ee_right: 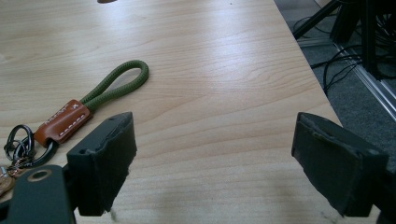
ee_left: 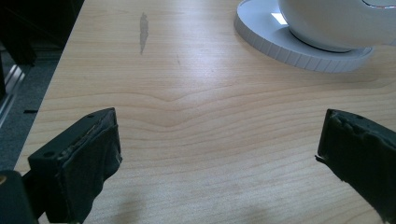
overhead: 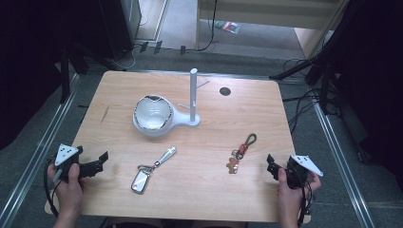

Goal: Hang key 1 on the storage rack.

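1. Two claws rest low at the near edge of the desk (overhead: 119, 90), each in a hand: the left claw (overhead: 101, 160) by the near left corner, the right claw (overhead: 271, 166) by the near right corner.
2. The left claw's jaws stand wide with only bare wood between them; in the left gripper view they point toward the bowl (ee_left: 336, 23) on its white round base (ee_left: 299, 46).
3. The right claw's jaws also stand wide and hold nothing; bare wood lies between them in the right gripper view.
4. Just left of the right claw lies the green keychain (overhead: 241, 151): a green cord loop (ee_right: 116, 84), a brown leather tab (ee_right: 63, 122), dark rings (ee_right: 18, 144) and a small brown charm (overhead: 232, 165). It sits near the near right corner, close to the claw but apart from it.
5. The silver keychain (overhead: 151, 171) lies near the middle of the near edge, between the two claws and well apart from both.
6. Farther back, about mid-desk, the base carries the bowl (overhead: 152, 113) and a white post (overhead: 193, 92) with pegs.
7. A small dark disc (overhead: 225, 91) sits near the far edge.
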`<state>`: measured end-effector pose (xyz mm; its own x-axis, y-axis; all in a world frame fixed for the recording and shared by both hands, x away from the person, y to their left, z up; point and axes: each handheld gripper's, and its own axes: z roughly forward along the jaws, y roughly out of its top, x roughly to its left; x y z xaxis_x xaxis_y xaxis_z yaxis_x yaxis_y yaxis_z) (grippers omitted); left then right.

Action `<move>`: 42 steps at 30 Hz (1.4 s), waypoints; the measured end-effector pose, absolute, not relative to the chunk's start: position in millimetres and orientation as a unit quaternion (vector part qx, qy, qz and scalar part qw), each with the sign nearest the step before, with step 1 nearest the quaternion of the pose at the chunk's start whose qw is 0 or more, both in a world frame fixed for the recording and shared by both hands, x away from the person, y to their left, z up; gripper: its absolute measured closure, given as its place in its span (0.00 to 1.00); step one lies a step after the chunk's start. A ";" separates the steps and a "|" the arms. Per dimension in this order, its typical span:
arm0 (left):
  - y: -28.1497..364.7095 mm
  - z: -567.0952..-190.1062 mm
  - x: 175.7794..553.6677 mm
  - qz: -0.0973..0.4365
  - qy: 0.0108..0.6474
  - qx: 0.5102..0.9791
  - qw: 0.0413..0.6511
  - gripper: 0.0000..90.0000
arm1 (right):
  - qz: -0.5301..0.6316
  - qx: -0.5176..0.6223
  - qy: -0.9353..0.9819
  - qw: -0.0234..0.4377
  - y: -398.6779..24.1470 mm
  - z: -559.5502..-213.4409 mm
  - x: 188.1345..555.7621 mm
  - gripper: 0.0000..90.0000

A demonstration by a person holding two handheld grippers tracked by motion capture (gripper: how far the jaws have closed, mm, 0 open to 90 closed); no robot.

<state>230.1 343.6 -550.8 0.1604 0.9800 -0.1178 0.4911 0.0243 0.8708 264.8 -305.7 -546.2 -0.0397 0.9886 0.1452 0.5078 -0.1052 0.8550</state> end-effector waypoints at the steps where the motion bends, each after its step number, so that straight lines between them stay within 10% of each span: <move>1: 343.4 -550.7 229.9 0.290 0.579 0.636 0.420 0.00 | 0.402 0.625 0.599 0.298 -305.7 -546.2 264.9 0.15; 42: 347.9 -551.2 229.4 0.272 0.576 0.631 0.442 0.00 | 0.248 0.618 0.702 0.253 -286.4 -535.7 292.9 0.16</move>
